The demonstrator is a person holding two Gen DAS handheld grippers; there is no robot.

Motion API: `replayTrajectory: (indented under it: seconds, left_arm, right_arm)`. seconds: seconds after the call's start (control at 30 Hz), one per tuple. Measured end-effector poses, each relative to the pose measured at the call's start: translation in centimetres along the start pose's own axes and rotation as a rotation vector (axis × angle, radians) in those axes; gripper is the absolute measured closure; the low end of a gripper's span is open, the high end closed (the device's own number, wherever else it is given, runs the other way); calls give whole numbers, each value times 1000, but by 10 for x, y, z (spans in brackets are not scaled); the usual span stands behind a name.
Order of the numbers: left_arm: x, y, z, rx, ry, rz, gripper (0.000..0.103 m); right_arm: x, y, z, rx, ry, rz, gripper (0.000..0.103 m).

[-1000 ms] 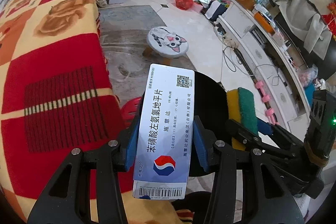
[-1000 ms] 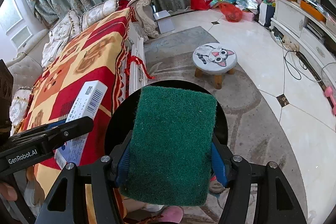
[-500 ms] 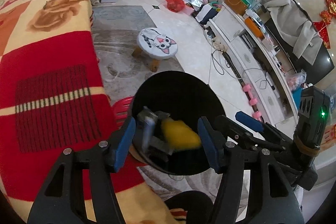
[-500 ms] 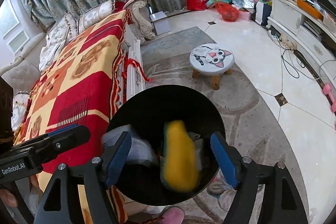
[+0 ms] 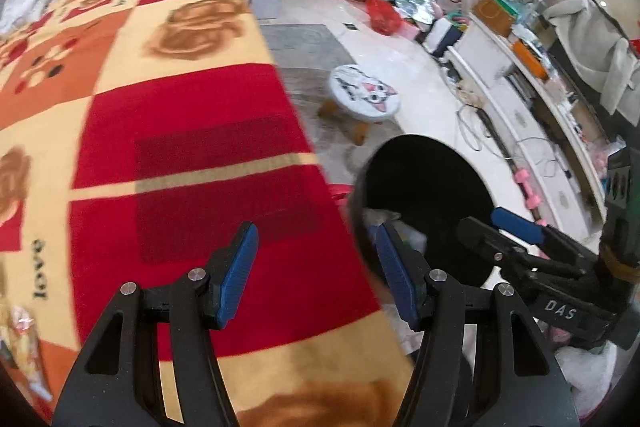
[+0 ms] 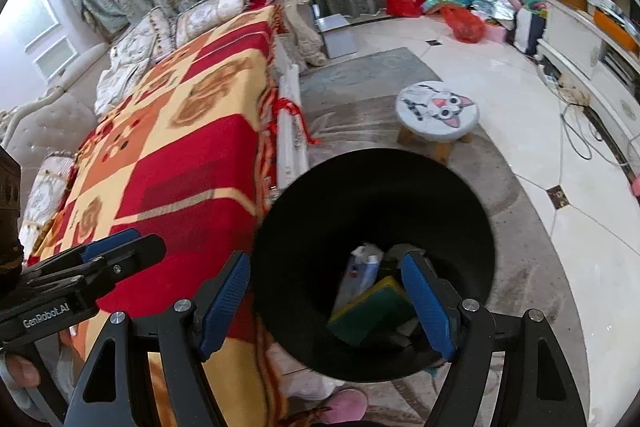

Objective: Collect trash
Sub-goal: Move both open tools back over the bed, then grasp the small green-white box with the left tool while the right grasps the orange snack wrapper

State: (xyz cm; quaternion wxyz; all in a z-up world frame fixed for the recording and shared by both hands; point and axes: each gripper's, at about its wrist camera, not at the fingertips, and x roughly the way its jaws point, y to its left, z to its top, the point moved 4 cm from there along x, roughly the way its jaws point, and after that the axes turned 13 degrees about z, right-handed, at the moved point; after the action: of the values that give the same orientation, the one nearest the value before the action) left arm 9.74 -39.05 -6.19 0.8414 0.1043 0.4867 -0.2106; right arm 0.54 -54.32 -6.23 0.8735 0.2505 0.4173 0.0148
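Observation:
A round black trash bin [image 6: 372,203] stands on the floor beside the blanket-covered sofa; it also shows in the left wrist view [image 5: 424,187]. Inside it lie a green and yellow sponge [image 6: 372,311] and a white medicine box [image 6: 360,275]. My right gripper [image 6: 326,303] is open and empty, right above the bin's near rim. My left gripper [image 5: 316,271] is open and empty, over the red and yellow blanket [image 5: 180,155] at the bin's left edge. A wrapper [image 5: 24,355] lies on the blanket at the far left.
A small stool with a cat face [image 6: 436,107] stands on the rug beyond the bin. Bags [image 6: 460,15] sit by the curtain. A long white cabinet [image 5: 532,115] with cables runs along the right. A pink slipper [image 6: 344,403] is near the bin.
Both grippers opened and dropped the medicine box and the sponge into the bin. The left gripper then swung left over the blanket.

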Motion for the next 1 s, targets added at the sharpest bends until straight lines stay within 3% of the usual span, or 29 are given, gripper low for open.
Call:
replayTrajectory:
  seconds: [0.43, 0.83, 1.0]
  left_arm:
    - [-28, 126, -41, -125, 30, 168, 43]
    - [-62, 286, -102, -352, 68, 360, 43]
    - [-54, 326, -118, -444, 96, 395, 43]
  right_arm:
    - [56, 103, -21, -147, 130, 154, 27]
    - [120, 236, -74, -322, 295, 364, 27]
    - [137, 275, -90, -374, 332, 406, 27]
